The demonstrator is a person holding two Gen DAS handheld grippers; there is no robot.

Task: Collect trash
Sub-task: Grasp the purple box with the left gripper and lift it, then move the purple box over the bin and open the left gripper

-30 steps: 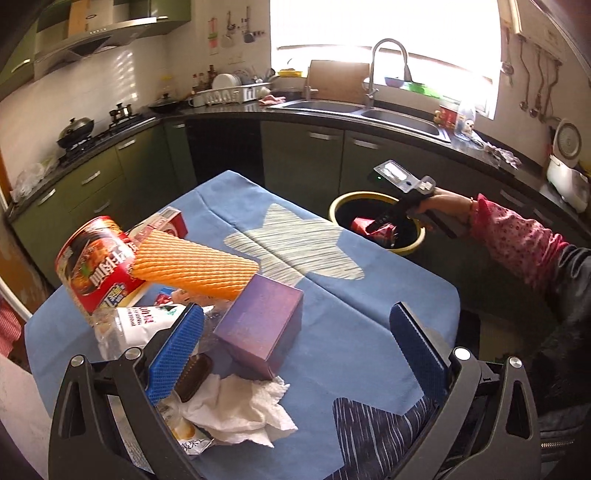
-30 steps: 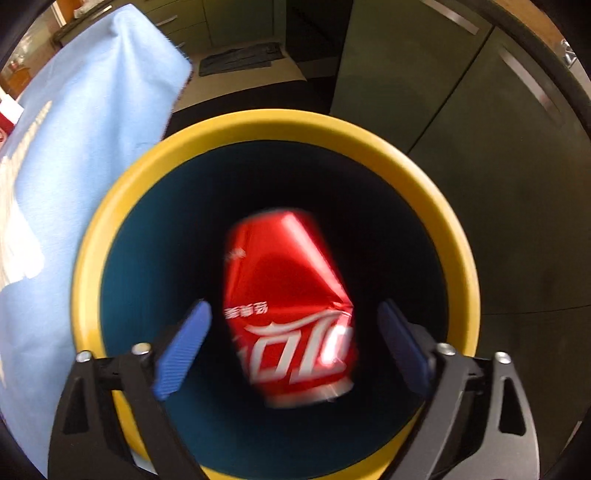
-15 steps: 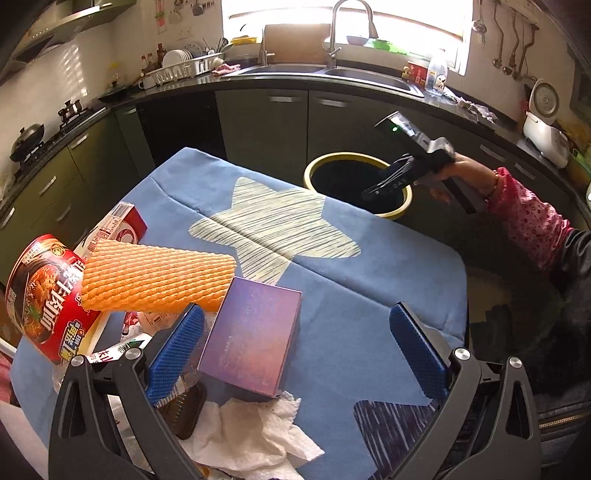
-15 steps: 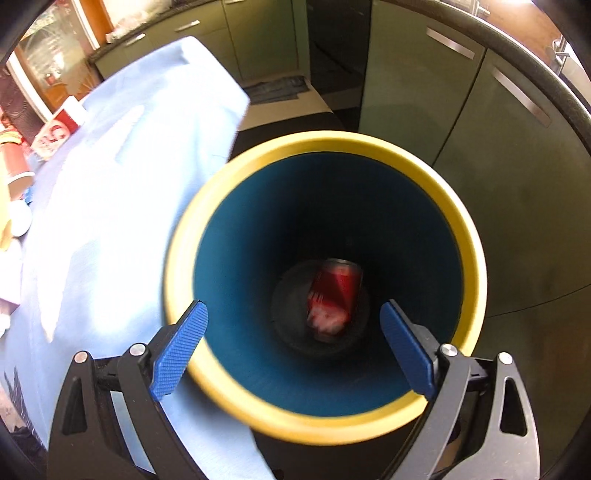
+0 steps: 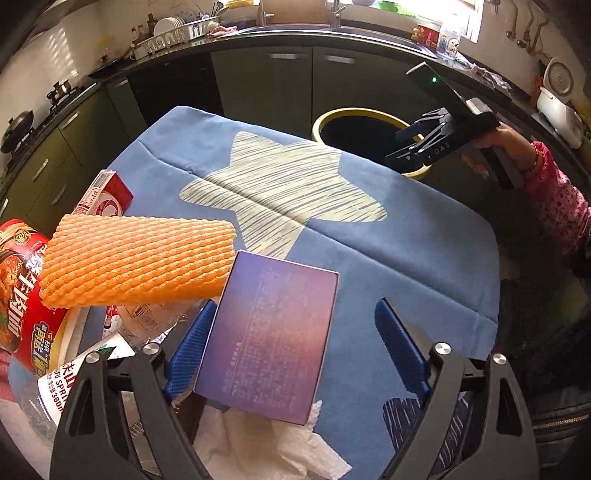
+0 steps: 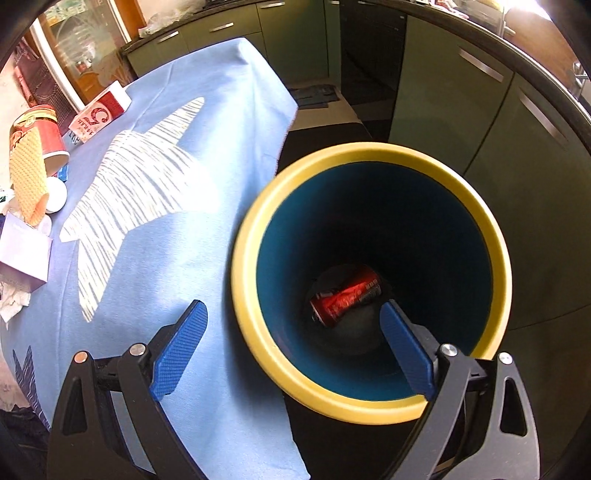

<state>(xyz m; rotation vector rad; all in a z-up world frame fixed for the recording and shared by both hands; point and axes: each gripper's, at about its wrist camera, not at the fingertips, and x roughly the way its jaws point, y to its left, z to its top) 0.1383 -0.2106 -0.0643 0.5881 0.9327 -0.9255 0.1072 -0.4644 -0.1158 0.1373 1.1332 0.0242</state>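
A yellow-rimmed bin point(image 6: 373, 406) stands beside the table; a red cola can point(image 6: 345, 301) lies at its bottom. My right gripper point(image 6: 291, 343) is open and empty above the bin's near rim; it also shows in the left wrist view point(image 5: 424, 144) by the bin point(image 5: 332, 116). My left gripper point(image 5: 291, 336) is open, its jaws either side of a purple box point(image 5: 269, 339). Beside the box lie an orange foam net sleeve point(image 5: 136, 254), a red noodle cup point(image 5: 22, 295), a red-and-white carton point(image 5: 107, 192), a plastic bottle point(image 5: 66, 384) and white tissue point(image 5: 266, 446).
The table wears a blue cloth with a pale star point(image 5: 280, 192). Green cabinets point(image 6: 443, 92) and a dark counter point(image 5: 295, 33) ring the table. The trash pile also shows at the far left of the right wrist view point(image 6: 26, 192). The person's pink sleeve point(image 5: 557, 203) is at the right.
The cola can left my right gripper and now lies at the bin's bottom. My right gripper rose and drew back toward the table. My left gripper moved forward over the purple box.
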